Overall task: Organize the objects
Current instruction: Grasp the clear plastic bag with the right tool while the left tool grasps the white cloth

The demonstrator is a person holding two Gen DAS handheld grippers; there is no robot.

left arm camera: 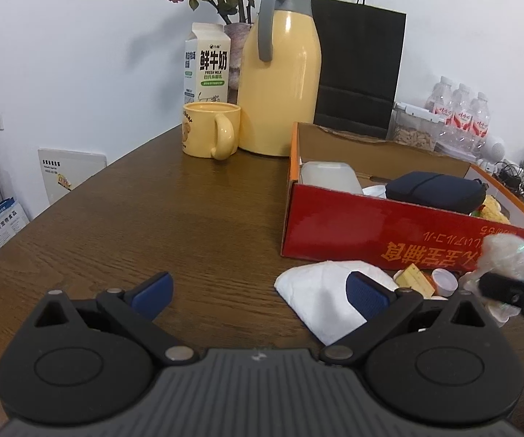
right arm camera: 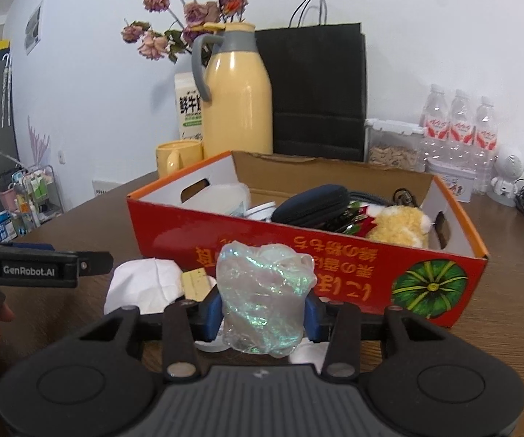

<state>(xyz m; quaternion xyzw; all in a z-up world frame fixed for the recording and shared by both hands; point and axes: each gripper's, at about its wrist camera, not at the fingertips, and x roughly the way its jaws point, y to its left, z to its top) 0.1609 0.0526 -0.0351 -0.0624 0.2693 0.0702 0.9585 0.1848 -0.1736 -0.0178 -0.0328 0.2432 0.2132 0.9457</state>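
My right gripper (right arm camera: 263, 315) is shut on a crumpled iridescent plastic wrap (right arm camera: 263, 295) and holds it above the table in front of the red cardboard box (right arm camera: 298, 258). The wrap also shows in the left wrist view (left arm camera: 509, 256) at the far right. My left gripper (left arm camera: 258, 293) is open and empty, low over the table, with its right finger over a white tissue (left arm camera: 320, 291). The box (left arm camera: 371, 233) holds a dark pouch (left arm camera: 433, 189), a white container (left arm camera: 329, 174) and a yellow plush toy (right arm camera: 400, 227).
Beside the tissue lie a yellow block (left arm camera: 413, 276) and a small capped bottle (left arm camera: 444, 282). A yellow mug (left arm camera: 209, 129), yellow thermos (left arm camera: 280, 83), milk carton (left arm camera: 207, 62), black paper bag (left arm camera: 360, 65), snack jar (right arm camera: 393, 145) and water bottles (right arm camera: 458, 127) stand behind.
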